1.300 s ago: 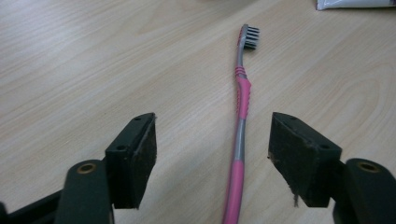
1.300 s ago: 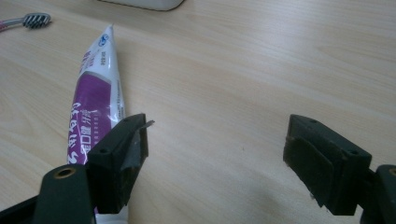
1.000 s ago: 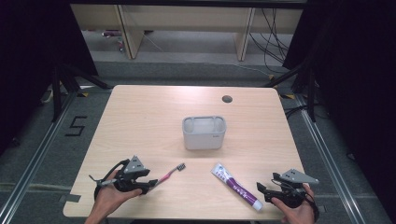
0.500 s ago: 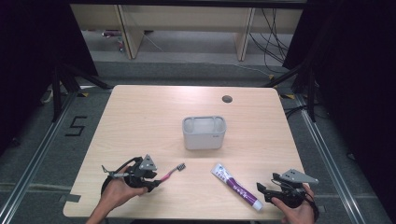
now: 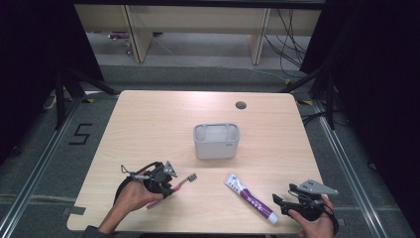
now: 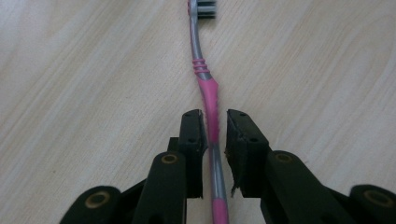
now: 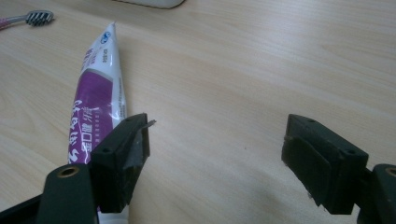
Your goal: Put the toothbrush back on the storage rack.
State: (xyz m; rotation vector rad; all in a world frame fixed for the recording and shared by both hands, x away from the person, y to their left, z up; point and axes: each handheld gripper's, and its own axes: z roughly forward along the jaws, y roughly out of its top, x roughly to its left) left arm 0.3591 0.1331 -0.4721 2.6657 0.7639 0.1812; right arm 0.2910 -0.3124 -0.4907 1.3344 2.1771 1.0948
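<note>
A pink and grey toothbrush [image 5: 182, 181] lies on the wooden table [image 5: 148, 124] at the front left, its bristle head pointing right and away. My left gripper [image 5: 170, 185] sits low over its handle. In the left gripper view the two jaws stand narrowly on either side of the toothbrush [image 6: 205, 79] handle, so the left gripper [image 6: 215, 114] is shut on it. A white and purple toothpaste tube [image 5: 250, 198] lies at the front, right of centre. My right gripper [image 5: 278, 201] rests just right of the tube's near end, and the right gripper [image 7: 217, 135] is wide open over bare wood, with the toothpaste tube [image 7: 95, 93] beside its left jaw.
A grey two-compartment holder [image 5: 216, 141] stands at the table's centre. A small round hole [image 5: 241, 105] marks the far right of the tabletop. Wooden shelving and cables lie on the floor beyond the table.
My left gripper has moved right along the toothbrush and dropped over its handle, and its jaws have come in around it. The right gripper and the tube have not moved.
</note>
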